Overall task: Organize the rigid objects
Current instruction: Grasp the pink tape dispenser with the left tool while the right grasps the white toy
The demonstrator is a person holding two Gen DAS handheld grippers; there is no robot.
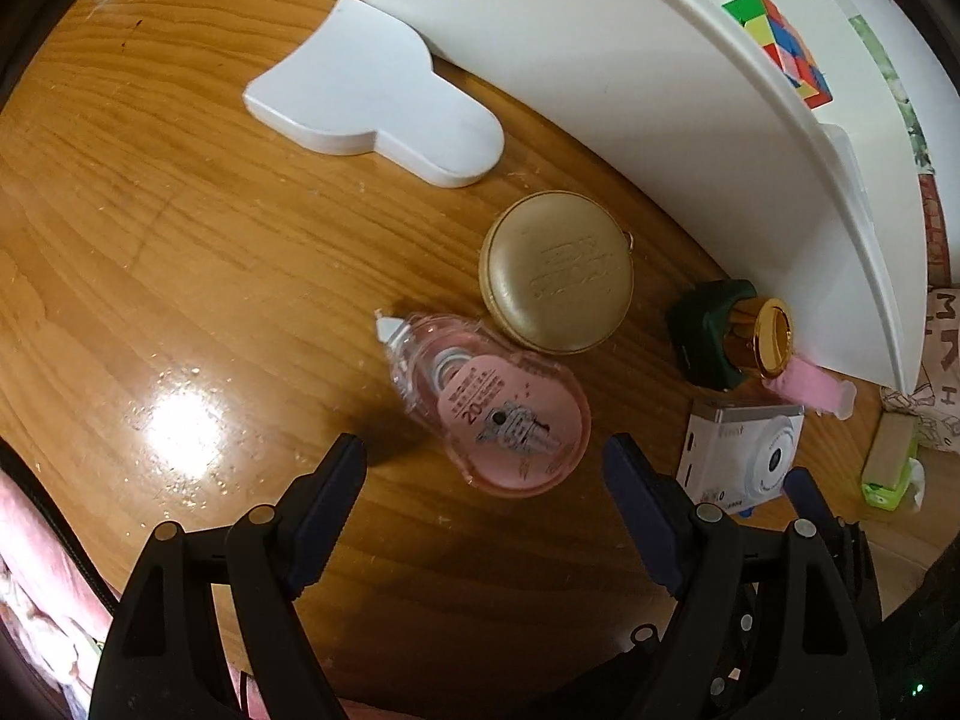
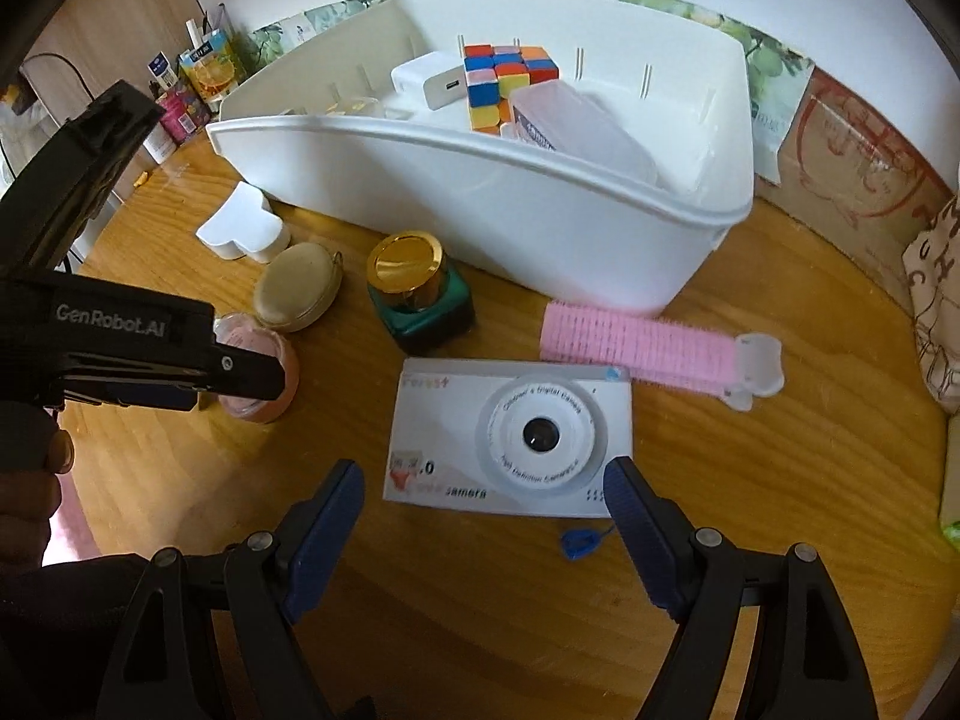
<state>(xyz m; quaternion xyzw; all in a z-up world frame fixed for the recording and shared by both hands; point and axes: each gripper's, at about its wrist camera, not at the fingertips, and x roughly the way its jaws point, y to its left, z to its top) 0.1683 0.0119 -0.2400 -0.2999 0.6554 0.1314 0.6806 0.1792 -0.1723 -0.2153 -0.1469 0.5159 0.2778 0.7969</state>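
My left gripper (image 1: pixel 485 457) is open above a pink correction tape dispenser (image 1: pixel 501 414) that lies flat on the wooden table (image 1: pixel 180 252); the dispenser sits between the fingertips. It also shows in the right wrist view (image 2: pixel 264 369), half hidden by the left gripper body. My right gripper (image 2: pixel 483 483) is open just above the near edge of a white toy camera (image 2: pixel 510 438), also in the left wrist view (image 1: pixel 744 450). A white bin (image 2: pixel 480 198) holds a colour cube (image 2: pixel 507 84), a white charger (image 2: pixel 429 81) and a clear box (image 2: pixel 576 126).
A gold round case (image 1: pixel 555 270), a green bottle with a gold cap (image 2: pixel 420 294), a pink hair roller clip (image 2: pixel 648 345) and a white cloud-shaped block (image 1: pixel 372 90) lie on the table before the bin. Bottles and packets (image 2: pixel 192 90) stand at the back left.
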